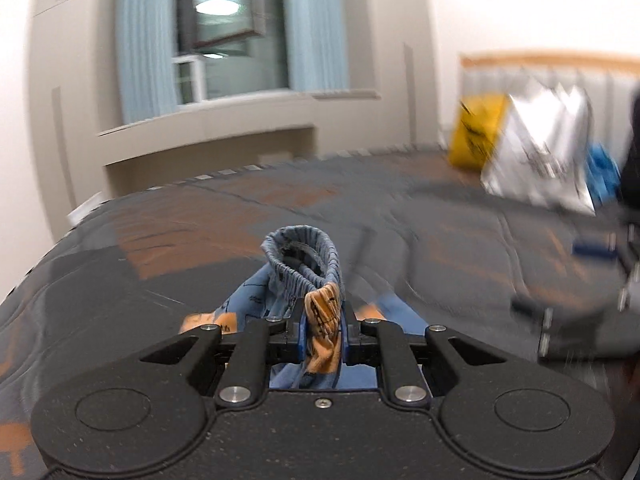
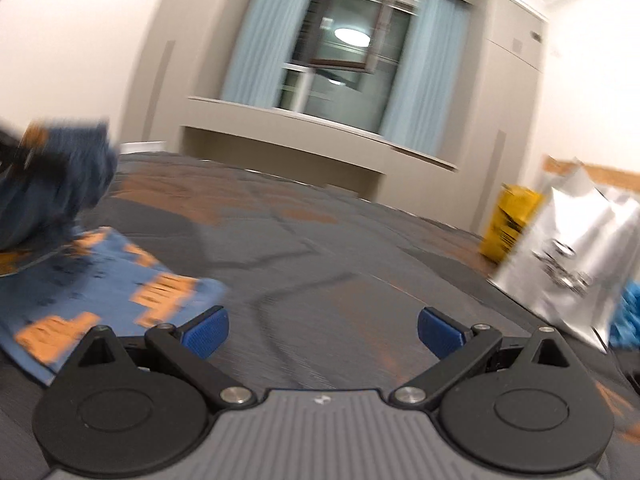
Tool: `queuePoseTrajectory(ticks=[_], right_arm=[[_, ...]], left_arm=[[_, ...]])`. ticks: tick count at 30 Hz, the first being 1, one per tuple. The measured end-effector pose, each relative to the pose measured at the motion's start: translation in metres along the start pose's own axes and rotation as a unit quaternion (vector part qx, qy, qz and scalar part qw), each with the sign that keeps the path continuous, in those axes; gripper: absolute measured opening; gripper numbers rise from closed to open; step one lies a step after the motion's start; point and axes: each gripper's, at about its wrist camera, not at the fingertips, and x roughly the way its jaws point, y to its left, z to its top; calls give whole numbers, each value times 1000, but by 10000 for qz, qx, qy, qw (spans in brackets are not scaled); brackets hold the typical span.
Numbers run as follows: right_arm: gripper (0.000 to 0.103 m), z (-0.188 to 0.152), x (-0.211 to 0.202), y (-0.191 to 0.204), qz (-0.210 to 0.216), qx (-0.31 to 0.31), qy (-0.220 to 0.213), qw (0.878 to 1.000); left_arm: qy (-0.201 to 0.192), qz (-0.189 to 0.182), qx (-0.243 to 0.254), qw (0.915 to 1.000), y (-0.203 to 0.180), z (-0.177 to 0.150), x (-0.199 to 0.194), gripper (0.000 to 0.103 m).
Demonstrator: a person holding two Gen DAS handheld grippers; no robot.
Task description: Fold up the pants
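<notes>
The pants are blue with orange patches and an elastic waistband [image 1: 304, 250]. My left gripper [image 1: 322, 334] is shut on a bunched part of the waistband and holds it above the bed. In the right wrist view the rest of the pants [image 2: 104, 284] lie spread on the bed at the left, and the lifted part [image 2: 60, 176] hangs blurred at the far left. My right gripper [image 2: 323, 330] is open and empty, low over the bed just right of the pants' edge. It also shows blurred at the right edge of the left wrist view [image 1: 592, 280].
The bed has a grey and orange quilted cover [image 2: 320, 248]. A silver bag [image 2: 576, 252], a yellow bag [image 2: 508, 220] and something blue [image 2: 628, 316] stand at its right end by the headboard. A window with blue curtains [image 1: 224, 32] and a ledge lie beyond the bed.
</notes>
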Motion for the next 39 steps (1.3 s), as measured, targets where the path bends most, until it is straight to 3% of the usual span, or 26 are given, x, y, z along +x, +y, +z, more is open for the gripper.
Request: queuePoseTrajectory(ticks=[4,7,10,12,13,20,23,27,32,34,36,37,39], right_arm=[[103,-13,-5,-29,-106,222,142,9996],[103,-20,-6,-35,-64,238,201,9995],[103,-21,-4,-32,43,223,275,9994],[103,-19,-5,-29,69,210,228,9995],[103,-17,-4,-27,131,212,227,9994],[103,-6,2,-15,935,327,226,9948],[103,6,8,-11,1719,625,115,9831],[99,23,37,0,2780,1062,333,9541],[66,28,70,22,3295,1245,819,9323],[58,27,76,26,3442,1325,938,9248],[43,24,80,28,3569,1412,1051,9174],[29,22,81,28,3622,1446,1092,9143],[20,20,83,26,3702,1548,1130,9089]], left_arm=[[471,-131,374,9981,-37,-24,27,18],[579,-130,392,9975,-37,-37,40,22],[577,-301,194,9977,-32,-41,35,42],[486,-384,126,9980,-30,-45,27,62],[428,-357,136,9984,-30,-46,21,64],[365,-271,176,9988,-20,-65,1,67],[392,-251,143,9988,-14,-70,2,65],[341,-324,163,9988,-13,-68,3,57],[434,-556,224,9973,-15,-68,7,37],[458,-620,216,9968,-16,-69,8,25],[443,-578,202,9971,-16,-68,8,10],[431,-545,193,9974,-16,-67,8,8],[399,-554,89,9976,-14,-64,7,4]])
